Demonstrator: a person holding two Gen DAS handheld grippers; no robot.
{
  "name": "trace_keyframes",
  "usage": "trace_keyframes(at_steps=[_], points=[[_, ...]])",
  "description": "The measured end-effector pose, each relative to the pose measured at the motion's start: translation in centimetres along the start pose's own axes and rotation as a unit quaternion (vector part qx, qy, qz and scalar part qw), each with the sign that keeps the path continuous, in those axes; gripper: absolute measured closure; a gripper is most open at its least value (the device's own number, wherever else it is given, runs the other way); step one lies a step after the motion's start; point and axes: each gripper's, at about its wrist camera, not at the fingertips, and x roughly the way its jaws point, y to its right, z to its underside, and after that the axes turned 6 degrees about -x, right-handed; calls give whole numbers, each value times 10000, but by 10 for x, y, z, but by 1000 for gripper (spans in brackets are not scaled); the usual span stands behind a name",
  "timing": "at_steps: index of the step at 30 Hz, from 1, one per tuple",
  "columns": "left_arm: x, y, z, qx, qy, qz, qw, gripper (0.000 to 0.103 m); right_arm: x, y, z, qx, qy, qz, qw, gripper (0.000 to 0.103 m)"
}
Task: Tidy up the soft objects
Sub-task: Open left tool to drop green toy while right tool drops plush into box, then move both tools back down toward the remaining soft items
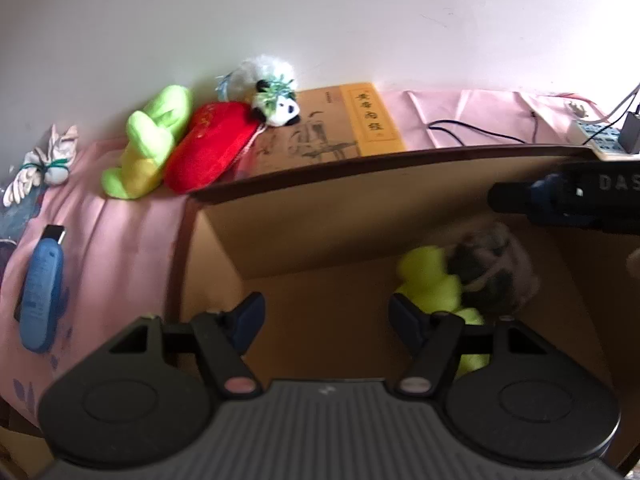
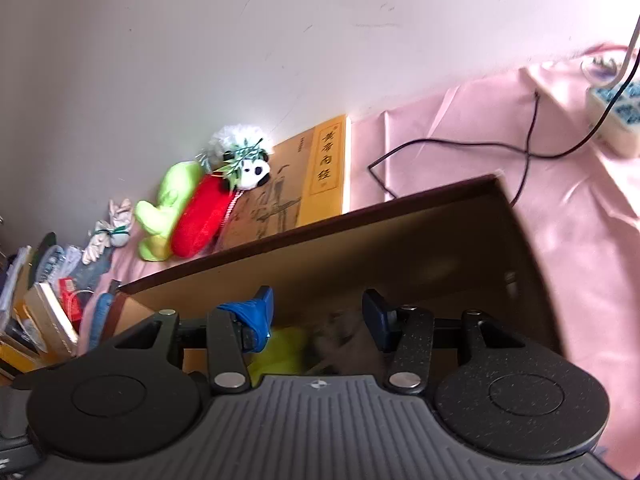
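A brown cardboard box (image 1: pixel 304 240) stands on the pink cloth. Inside it lie a yellow-green plush (image 1: pixel 430 276) and a blurred grey-brown plush (image 1: pixel 496 268). My left gripper (image 1: pixel 326 320) is open and empty above the box's inside. My right gripper (image 2: pixel 318 312) is open over the same box (image 2: pixel 360 248), just above the two plush toys (image 2: pixel 280 352); it shows as a dark finger in the left wrist view (image 1: pixel 560 204). Outside the box, a green plush (image 1: pixel 148 140), a red plush (image 1: pixel 212 144) and a panda plush (image 1: pixel 276 96) lie by the wall.
A yellow book (image 1: pixel 340 128) lies behind the box. A blue bottle (image 1: pixel 42 288) and a white tied bundle (image 1: pixel 44 160) lie on the left of the cloth. A power strip (image 2: pixel 616 120) with black cables (image 2: pixel 460 148) is at the right. Books and clutter (image 2: pixel 36 316) crowd the far left.
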Motion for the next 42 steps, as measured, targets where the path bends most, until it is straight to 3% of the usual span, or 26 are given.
trace_keyframes(at_steps=[7, 10, 21, 28, 42], points=[[-18, 7, -3, -106, 137, -41, 9998, 32, -28, -12, -4, -343, 170, 131, 9992, 68], [-35, 8, -4, -85, 294, -289, 9991, 32, -48, -25, -2, -519, 382, 222, 9977, 68], [-103, 2, 10, -500, 549, -625, 9953, 30, -121, -52, 25, -768, 1057, 470, 9903, 68], [-135, 17, 30, -379, 655, -915, 9929, 28, -151, -57, 43, -879, 1072, 404, 9895, 68], [-172, 25, 64, -617, 544, -1230, 9890, 26, -186, -61, 77, -920, 901, 176, 9915, 68]])
